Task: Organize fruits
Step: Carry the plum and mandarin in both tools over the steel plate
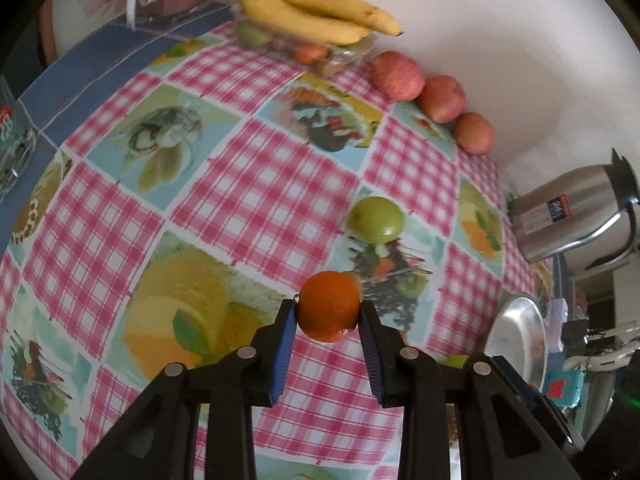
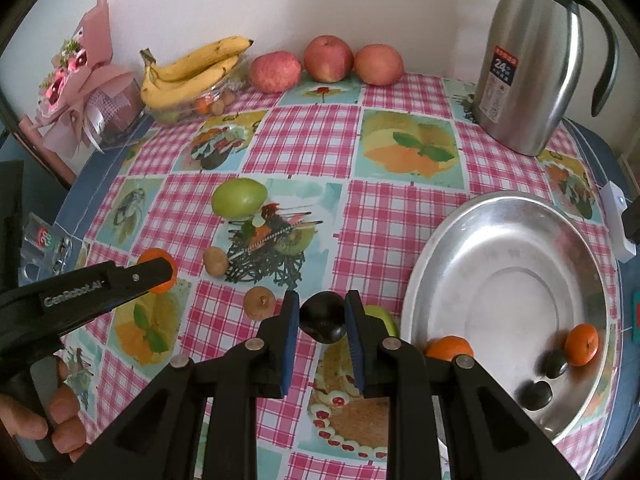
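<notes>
Counting 3 apples [image 2: 326, 58], 3 mandarins [image 2: 582, 344], 3 dark plums [image 2: 534, 394].

an orange mandarin [image 1: 329, 306] is showing over a pink checked tablecloth [image 1: 256, 184]; yellow bananas [image 1: 320, 8] are lying by red apples [image 1: 397, 75].

soft even daylight, glare on metal tray [image 2: 516, 216], strong fisheye bending, dark corners, slight blur

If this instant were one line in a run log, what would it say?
left gripper: shut on tangerine | right gripper: shut on dark plum | metal basin: two tangerines, two dark fruits | green fruit: on table
</notes>
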Motion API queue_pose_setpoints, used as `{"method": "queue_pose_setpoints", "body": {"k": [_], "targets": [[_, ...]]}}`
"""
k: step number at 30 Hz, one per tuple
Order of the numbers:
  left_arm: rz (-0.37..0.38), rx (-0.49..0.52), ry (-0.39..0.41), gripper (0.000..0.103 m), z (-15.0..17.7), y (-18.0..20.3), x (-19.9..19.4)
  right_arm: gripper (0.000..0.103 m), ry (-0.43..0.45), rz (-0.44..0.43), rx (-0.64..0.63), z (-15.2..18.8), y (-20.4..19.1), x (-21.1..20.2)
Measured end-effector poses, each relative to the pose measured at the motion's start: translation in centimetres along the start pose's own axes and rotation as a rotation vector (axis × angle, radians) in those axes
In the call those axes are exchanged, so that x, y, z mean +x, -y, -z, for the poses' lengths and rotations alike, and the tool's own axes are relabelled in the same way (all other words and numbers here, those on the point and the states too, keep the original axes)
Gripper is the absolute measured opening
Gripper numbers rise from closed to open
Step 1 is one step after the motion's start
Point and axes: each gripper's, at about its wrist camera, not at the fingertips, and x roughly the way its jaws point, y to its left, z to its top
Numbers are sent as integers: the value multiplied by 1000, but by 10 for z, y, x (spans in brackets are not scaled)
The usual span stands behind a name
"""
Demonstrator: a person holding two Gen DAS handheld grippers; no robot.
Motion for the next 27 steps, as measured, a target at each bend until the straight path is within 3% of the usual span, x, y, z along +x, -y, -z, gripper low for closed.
{"method": "queue_pose_setpoints", "body": {"k": [9, 27], "targets": [[30, 134, -9, 34, 14, 51, -1, 24, 21, 27, 105, 1, 39, -12], [110, 486, -74, 34, 81, 167, 19, 24, 47, 207, 340, 25, 139, -37]]}}
